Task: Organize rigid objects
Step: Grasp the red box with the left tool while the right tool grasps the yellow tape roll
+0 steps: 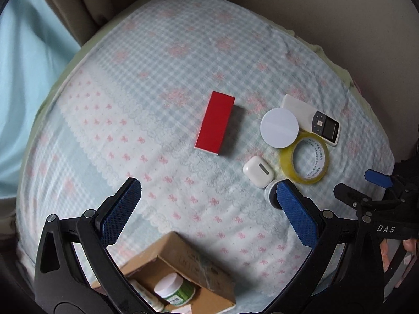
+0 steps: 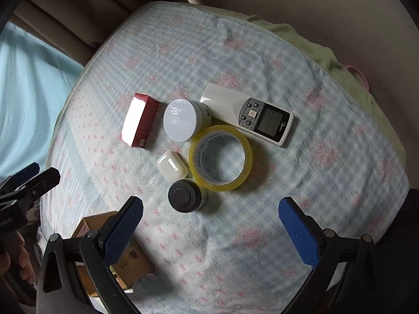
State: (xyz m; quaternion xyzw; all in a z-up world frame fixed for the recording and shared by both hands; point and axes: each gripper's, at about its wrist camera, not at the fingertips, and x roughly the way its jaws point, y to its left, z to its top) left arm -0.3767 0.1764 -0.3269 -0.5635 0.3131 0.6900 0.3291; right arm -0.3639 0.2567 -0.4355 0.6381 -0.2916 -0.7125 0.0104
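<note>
Place: we are looking at a home bedroom.
Surface: a checked bedspread with pink bows is lying under both sets of fingers.
Backdrop: beige curtains are hanging beyond the fingertips.
Household things: a remote control and a tape roll are sitting ahead of the fingers.

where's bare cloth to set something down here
Free: the far cloth beyond the red box and remote, and the right side past the tape roll. Crowded: white jar, earbud case and black-lidded jar cluster tightly.
</note>
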